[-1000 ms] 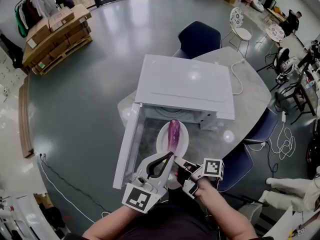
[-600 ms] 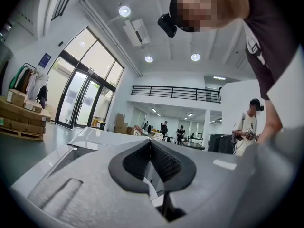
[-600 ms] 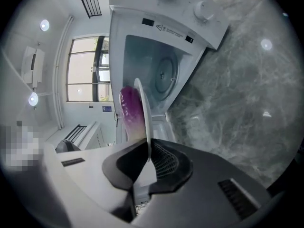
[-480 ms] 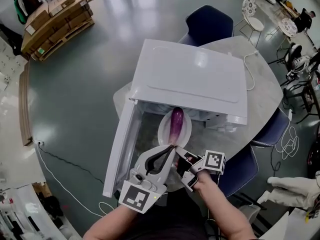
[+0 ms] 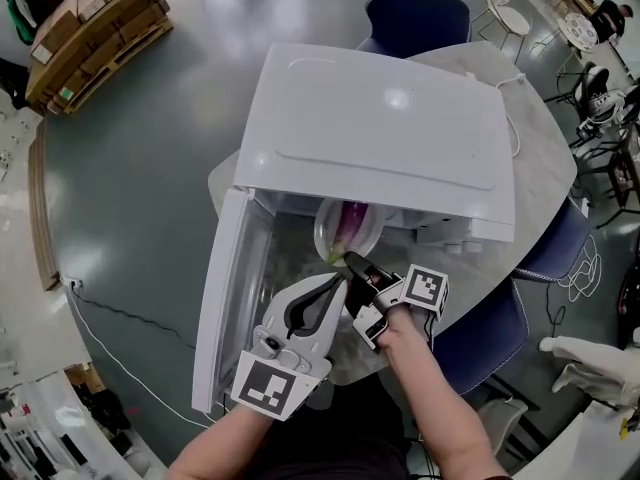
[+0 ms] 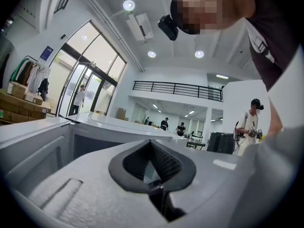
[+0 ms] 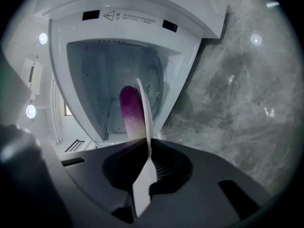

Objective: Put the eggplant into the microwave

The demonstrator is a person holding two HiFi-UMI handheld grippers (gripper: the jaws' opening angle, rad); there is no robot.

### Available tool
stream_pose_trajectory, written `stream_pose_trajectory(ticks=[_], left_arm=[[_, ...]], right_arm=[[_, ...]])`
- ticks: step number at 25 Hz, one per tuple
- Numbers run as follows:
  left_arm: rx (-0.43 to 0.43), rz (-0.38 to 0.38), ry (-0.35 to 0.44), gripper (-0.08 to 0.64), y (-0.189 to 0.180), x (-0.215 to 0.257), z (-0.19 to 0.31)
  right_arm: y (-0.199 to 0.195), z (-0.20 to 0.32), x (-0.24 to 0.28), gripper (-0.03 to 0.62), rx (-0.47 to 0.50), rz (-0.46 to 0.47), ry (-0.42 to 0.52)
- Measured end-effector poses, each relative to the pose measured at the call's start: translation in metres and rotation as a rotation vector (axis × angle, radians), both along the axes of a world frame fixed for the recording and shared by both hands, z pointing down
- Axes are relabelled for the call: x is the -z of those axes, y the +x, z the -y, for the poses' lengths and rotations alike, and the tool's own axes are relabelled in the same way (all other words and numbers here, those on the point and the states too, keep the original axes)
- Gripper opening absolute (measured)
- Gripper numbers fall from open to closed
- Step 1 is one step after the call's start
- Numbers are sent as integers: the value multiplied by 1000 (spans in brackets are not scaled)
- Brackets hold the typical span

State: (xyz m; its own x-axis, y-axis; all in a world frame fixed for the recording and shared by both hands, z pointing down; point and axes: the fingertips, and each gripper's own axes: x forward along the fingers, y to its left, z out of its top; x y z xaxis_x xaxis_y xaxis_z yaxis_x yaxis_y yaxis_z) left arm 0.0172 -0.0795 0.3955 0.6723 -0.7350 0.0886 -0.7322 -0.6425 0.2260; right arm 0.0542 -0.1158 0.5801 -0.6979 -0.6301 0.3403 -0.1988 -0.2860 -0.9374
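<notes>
**Q:** Which stage of the task is shown here?

**A:** The loading stage, partly done. The microwave (image 5: 380, 138) stands on the marble worktop (image 5: 545, 168) with its door (image 5: 235, 288) swung fully open to the left of the head view. The eggplant (image 5: 352, 223) lies lengthwise on a white plate (image 5: 322, 236). The plate's far part sits under the microwave's top edge, at the mouth of the cavity, and its near part projects out in front.

**Q:** How are the two grippers engaged?

**A:** The right gripper (image 5: 352, 263) has its jaws nearly together, pinched on the near rim of the plate. The right gripper view shows the rim running edge-on between the pads, with the eggplant (image 7: 130, 110) beyond it and the open cavity behind. The left gripper (image 5: 335, 286) hangs just beside the right one, in front of the door. Its own view shows its jaw tips meeting with nothing between them.

**Q:** What is complete, and what remains?

**A:** The door is open, the plate is gripped and the load is lined up with the opening. What remains, by judgement, is to carry the plate fully inside, set it on the cavity floor and let go of the rim. Whether the plate's underside already touches the floor cannot be told. Closing the door may follow, though the task does not name it.
</notes>
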Motion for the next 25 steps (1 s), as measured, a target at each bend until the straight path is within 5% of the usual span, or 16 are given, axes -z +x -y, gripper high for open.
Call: stream_pose_trajectory(ticks=[25], left_arm=[[44, -7, -1, 8, 4, -27, 39]], right_arm=[[4, 70, -28, 21, -197, 21, -26]])
